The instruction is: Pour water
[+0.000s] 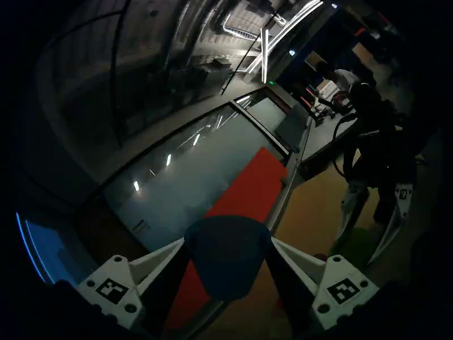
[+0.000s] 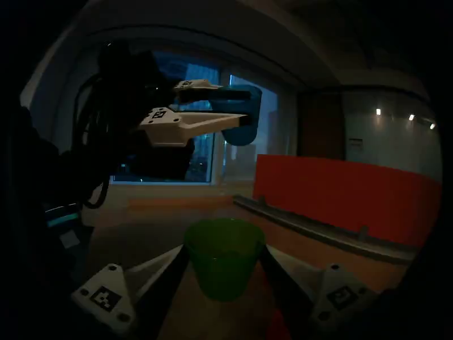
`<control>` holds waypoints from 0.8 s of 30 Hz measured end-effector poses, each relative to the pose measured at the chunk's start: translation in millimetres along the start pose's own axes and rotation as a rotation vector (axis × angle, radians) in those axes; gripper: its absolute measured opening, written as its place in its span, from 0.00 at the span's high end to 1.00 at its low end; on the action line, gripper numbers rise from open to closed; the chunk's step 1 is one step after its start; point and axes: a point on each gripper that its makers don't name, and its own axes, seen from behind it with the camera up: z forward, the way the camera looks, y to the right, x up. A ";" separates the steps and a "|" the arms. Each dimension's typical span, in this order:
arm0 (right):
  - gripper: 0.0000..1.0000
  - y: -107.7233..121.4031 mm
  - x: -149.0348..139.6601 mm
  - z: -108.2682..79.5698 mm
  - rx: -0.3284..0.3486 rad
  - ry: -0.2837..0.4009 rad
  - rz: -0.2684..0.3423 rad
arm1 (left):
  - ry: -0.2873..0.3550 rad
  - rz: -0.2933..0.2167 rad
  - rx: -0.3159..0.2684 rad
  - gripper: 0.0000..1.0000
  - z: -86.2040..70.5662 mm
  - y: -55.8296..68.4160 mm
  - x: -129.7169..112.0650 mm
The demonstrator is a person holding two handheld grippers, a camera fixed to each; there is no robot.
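Note:
My left gripper [image 1: 226,243] is shut on a blue cup [image 1: 226,263], which stands between its white fingers in the left gripper view. In the right gripper view, that left gripper [image 2: 247,105] is held high at the upper left, rolled to the side, with the blue cup [image 2: 242,122] tipped over. My right gripper [image 2: 225,249] is shut on a green cup [image 2: 225,263], held low above the wooden table [image 2: 153,232], below and in front of the blue cup. In the left gripper view, the right gripper [image 1: 359,249] shows at the right, with dim green between its fingers.
The room is dark. A red panel [image 2: 345,192] stands along the table's far side behind a metal rail [image 2: 306,224]. A window [image 2: 198,153] glows blue behind the left gripper. A person in dark clothes [image 1: 374,136] holds the grippers.

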 end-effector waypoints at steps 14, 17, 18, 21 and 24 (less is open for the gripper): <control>0.00 3.7 4.6 -3.0 -0.013 0.006 0.003 | -0.031 -0.419 -0.003 0.14 3.4 -16.6 -29.3; 0.00 4.6 6.0 -4.2 -0.015 0.008 0.005 | -0.023 -0.519 -0.020 0.14 1.4 -16.4 -32.0; 0.00 5.1 6.5 -4.5 -0.016 0.008 0.005 | -0.022 -0.549 -0.027 0.14 0.7 -15.9 -33.1; 0.00 6.9 7.8 -5.4 -0.020 0.007 0.007 | -0.021 -0.609 -0.040 0.15 -1.4 -14.6 -37.3; 0.00 9.3 9.3 -6.9 -0.025 0.006 0.011 | -0.028 -0.612 -0.034 0.15 -4.3 -13.8 -44.7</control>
